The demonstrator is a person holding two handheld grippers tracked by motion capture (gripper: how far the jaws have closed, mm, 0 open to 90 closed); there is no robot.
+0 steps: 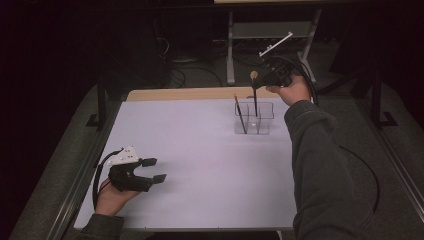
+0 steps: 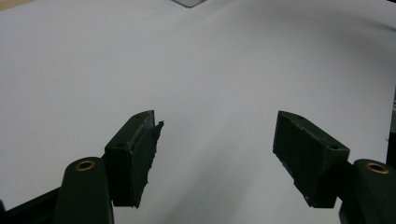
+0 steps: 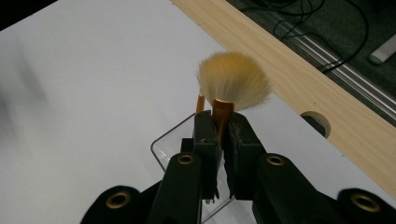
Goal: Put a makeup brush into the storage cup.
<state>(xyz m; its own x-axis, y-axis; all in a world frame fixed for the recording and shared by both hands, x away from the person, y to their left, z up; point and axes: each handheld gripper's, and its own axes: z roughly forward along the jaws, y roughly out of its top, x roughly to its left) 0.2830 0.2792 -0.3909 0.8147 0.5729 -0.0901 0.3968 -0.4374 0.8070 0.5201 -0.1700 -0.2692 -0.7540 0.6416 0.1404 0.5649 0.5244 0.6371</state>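
Clamping fluffy fan brush (image 3: 232, 81) (gold ferrule): right gripper (image 3: 221, 128), above clear box (image 3: 164, 149).

My right gripper (image 1: 259, 81) up over the clear holder (image 1: 254, 118), clamped on a brush (image 1: 255, 95) standing in it, 2nd brush (image 1: 240, 114) leaning beside, my left gripper (image 1: 154, 170) w/ jaws apart, low over white table (image 1: 190, 165).
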